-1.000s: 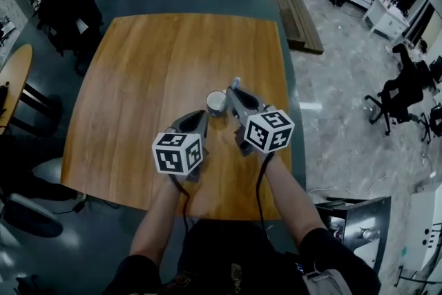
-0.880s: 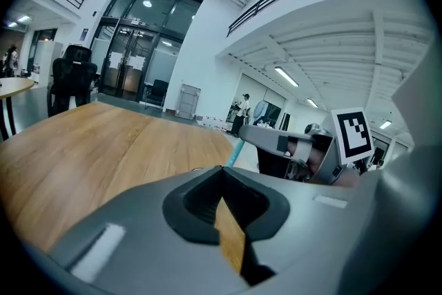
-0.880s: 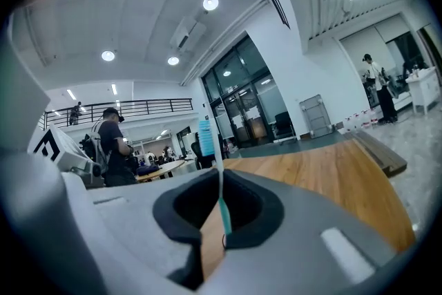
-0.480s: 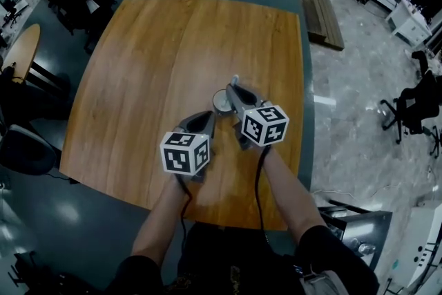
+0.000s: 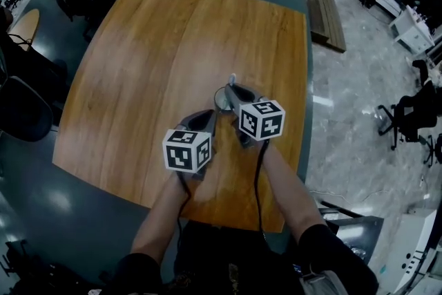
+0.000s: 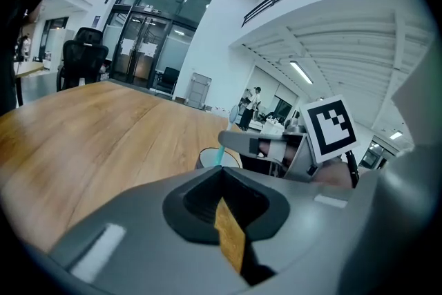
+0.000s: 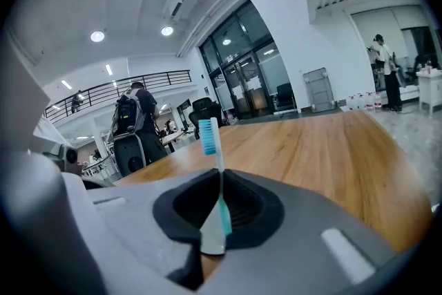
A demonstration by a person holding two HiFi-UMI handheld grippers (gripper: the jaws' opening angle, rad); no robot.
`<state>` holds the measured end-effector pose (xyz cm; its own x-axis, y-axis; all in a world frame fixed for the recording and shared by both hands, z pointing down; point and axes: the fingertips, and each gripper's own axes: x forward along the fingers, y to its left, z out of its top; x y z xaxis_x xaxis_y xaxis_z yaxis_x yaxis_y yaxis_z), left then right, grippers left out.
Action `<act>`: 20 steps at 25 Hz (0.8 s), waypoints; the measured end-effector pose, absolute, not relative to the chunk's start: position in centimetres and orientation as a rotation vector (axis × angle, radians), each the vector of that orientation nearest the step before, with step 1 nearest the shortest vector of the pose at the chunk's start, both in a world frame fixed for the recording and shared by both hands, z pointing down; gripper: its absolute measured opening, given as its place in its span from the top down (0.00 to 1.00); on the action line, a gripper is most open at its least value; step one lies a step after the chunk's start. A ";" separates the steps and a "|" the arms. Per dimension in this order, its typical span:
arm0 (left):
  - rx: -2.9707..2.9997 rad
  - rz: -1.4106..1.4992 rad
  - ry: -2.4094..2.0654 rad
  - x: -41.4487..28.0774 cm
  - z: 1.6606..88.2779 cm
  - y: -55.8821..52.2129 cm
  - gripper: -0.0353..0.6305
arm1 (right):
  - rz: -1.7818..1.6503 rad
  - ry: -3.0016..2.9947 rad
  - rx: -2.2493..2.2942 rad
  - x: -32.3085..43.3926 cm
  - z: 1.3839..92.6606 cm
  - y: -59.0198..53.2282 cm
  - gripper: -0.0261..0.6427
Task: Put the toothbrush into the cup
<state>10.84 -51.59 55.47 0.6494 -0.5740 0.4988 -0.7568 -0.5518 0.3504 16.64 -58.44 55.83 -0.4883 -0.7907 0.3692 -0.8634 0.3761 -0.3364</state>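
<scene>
A pale cup (image 5: 220, 100) stands on the wooden table (image 5: 152, 52), partly hidden by my right gripper (image 5: 231, 90). That gripper is shut on a white and teal toothbrush (image 7: 208, 135), which stands upright between its jaws with the bristles on top. In the left gripper view the toothbrush's teal lower end (image 6: 219, 156) hangs at the rim of the cup (image 6: 207, 159), under the right gripper (image 6: 238, 142). I cannot tell whether the end is inside. My left gripper (image 5: 207, 118) is shut with nothing in it, just near-left of the cup.
The table's right edge (image 5: 302, 79) runs close by the cup. Dark office chairs (image 5: 27, 107) stand on the floor to the left. A long wooden bench (image 5: 323, 10) lies beyond the table's right side, and people stand far off.
The head camera has swung, so the table sits differently in view. My right gripper with the toothbrush has edged slightly further over the cup. The left gripper has hardly moved.
</scene>
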 end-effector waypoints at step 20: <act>2.314 0.440 -1.067 10.7 55.0 -52.2 0.94 | 0.726 -2.447 1.427 16.4 56.4 -59.5 0.89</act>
<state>10.72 -52.22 54.96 0.6315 -0.5930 0.4995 -0.7727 -0.5348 0.3420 16.39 -59.54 56.37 -0.5060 -0.7536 0.4196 -0.8605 0.4075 -0.3057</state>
